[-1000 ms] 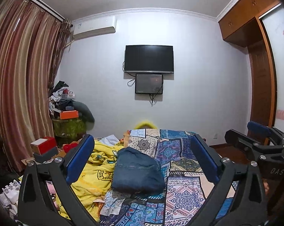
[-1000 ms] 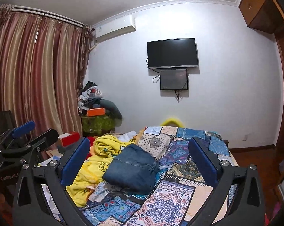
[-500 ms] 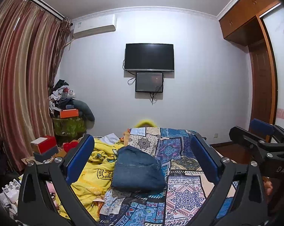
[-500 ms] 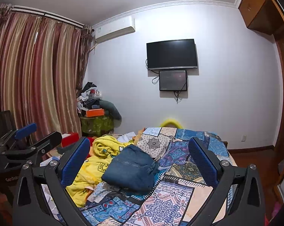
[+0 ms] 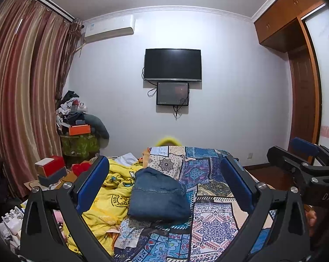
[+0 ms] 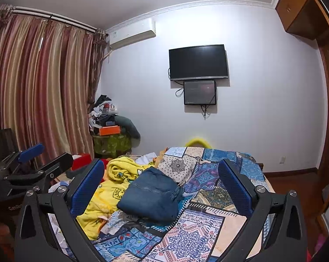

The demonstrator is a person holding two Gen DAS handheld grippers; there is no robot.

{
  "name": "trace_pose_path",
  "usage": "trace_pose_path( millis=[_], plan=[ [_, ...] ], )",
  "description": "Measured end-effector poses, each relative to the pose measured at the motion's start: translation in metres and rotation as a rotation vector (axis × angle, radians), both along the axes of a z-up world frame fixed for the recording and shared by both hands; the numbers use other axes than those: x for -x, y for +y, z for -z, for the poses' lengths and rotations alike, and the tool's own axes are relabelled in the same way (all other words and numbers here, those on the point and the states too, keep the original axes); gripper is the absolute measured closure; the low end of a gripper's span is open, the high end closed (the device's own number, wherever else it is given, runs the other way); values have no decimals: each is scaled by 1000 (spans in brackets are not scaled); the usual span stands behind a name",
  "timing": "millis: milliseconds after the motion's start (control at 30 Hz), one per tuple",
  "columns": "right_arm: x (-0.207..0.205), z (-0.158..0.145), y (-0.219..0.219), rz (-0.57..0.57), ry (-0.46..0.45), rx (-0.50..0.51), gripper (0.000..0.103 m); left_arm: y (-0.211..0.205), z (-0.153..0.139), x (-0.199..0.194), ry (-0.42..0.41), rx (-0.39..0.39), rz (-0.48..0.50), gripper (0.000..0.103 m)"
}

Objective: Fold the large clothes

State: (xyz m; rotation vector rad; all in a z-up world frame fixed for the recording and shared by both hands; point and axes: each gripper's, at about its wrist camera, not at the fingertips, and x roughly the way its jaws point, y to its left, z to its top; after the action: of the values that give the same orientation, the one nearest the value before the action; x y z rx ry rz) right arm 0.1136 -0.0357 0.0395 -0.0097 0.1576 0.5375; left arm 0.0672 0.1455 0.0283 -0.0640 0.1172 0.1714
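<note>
A folded blue denim garment (image 5: 159,195) (image 6: 152,194) lies on the patchwork bedspread (image 5: 210,224) (image 6: 199,233), a little left of the bed's middle. My left gripper (image 5: 164,185) is open and empty, held above the near part of the bed with the denim seen between its fingers. My right gripper (image 6: 161,183) is likewise open and empty, well short of the garment. In the left wrist view the right gripper (image 5: 299,155) shows at the right edge; in the right wrist view the left gripper (image 6: 35,159) shows at the left edge.
A crumpled yellow blanket (image 5: 107,196) (image 6: 112,185) lies on the bed's left side. Boxes (image 5: 50,168) and a cluttered pile (image 5: 77,122) stand by the curtains on the left. A TV (image 5: 172,64) hangs on the far wall. A wooden wardrobe (image 5: 304,83) stands at right.
Both grippers have lifted and tilted slightly; the bed and denim sit a touch lower in view. The other gripper has drifted toward the outer edge in each view. Nothing was grasped.
</note>
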Motion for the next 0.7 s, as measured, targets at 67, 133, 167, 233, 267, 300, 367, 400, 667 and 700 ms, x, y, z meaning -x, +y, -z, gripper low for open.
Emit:
trace_pose_path(
  millis=[67,133,167,233,267,300,367,400,667,700],
  plan=[
    [0,0,0,1,4,0,0,0,0,0,0,1,0,1],
    [0,1,0,2,7,1,0,-1,1,0,0,2,-1,1],
    [0,1,0,3,8,1,0,0,0,0,0,1,0,1],
    [-1,0,-1,4,10,-2,0,0,0,0,1,2,0,1],
    [-1,1,-1,5,11,-2,0,0,0,-1,2,4,1,1],
    [-1,1,-1,6,11,-3,0,0,0,-2,2,4,2,1],
    [-2,1,-2,6,13,-3,0,0,1,-3,4,7,3,1],
    [-2,1,-2,7,15,-4,0,0,1,-3,6,8,6,1],
    [-5,2,-3,5,23,-7,0,-1,3,-8,23,28,31,1],
    [-5,2,-3,6,23,-6,0,-1,3,-9,25,30,31,1]
  ],
)
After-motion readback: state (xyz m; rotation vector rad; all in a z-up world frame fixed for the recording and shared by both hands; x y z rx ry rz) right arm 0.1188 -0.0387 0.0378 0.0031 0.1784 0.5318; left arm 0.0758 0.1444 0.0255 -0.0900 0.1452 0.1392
